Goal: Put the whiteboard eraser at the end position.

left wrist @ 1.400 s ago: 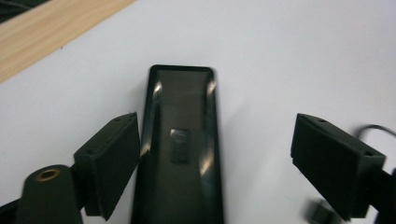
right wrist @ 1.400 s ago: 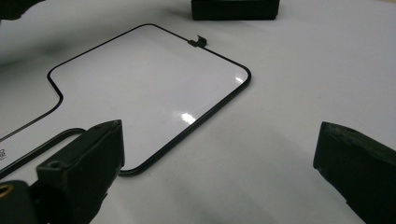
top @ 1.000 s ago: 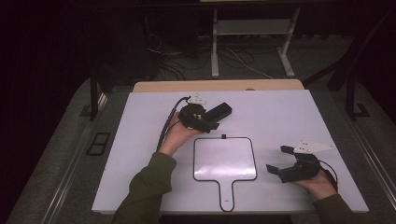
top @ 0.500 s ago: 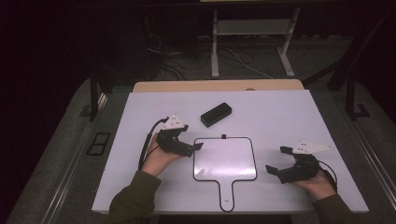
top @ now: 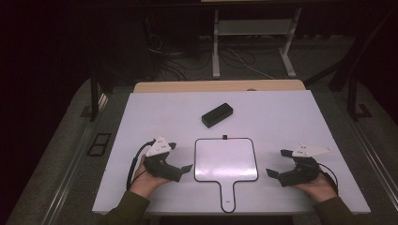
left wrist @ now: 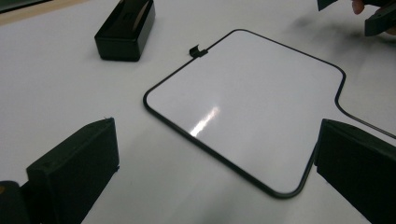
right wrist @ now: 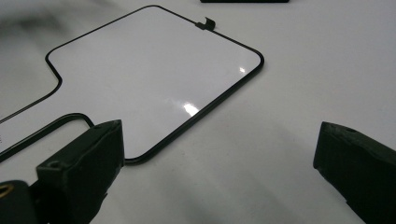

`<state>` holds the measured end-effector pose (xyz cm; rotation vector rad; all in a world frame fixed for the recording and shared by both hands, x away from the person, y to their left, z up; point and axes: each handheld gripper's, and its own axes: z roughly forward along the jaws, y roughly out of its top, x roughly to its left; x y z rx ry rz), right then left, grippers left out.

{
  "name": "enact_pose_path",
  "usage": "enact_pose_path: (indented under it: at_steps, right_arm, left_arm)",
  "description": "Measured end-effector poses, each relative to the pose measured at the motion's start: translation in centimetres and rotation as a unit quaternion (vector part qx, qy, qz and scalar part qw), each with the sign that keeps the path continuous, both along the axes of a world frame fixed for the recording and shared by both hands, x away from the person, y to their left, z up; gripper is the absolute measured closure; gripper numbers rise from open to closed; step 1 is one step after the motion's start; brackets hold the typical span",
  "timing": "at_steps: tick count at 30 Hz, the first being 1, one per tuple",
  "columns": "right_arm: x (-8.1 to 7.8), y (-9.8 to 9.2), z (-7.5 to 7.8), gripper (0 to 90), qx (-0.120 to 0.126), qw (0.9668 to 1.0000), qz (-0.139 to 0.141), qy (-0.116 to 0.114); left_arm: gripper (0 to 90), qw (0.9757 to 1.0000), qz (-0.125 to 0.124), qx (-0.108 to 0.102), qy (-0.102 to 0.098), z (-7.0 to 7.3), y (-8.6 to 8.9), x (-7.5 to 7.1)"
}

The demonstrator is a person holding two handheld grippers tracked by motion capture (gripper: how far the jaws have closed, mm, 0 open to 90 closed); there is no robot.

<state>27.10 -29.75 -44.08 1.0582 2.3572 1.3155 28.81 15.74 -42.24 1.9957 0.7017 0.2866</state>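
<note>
High view: both grippers rested at the near edge, flanking the handled whiteboard (top: 226, 158).

Nearest, the left gripper (top: 179, 161) sat just left of the board, its jaws having just been opening to full width with nothing between them; the right gripper (top: 278, 163) sat right of the board, jaws wide and empty too. Farther back, well apart from both, the black eraser block (top: 217, 115) lay alone on the white table (top: 141, 117). The block looked set down and released; any next move would call for a fresh reach.
</note>
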Motion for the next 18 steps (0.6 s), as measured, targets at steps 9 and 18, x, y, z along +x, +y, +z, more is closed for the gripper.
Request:
enact_pose_path:
  at_steps: [9, 18]
  right_arm:
    - [-0.2, 0.3, 0.0, 1.0, 0.001, 1.0000, 0.002, -0.002]
    - [-0.2, 0.1, 0.0, 1.0, 0.001, 1.0000, 0.000, -0.003]
  left_arm:
    - [0.0, 0.9999, 0.012, 0.005, 0.004, -0.9, 1.6, -0.9]
    - [0.0, 0.9999, 0.011, 0.008, 0.009, -1.0, 1.6, -0.7]
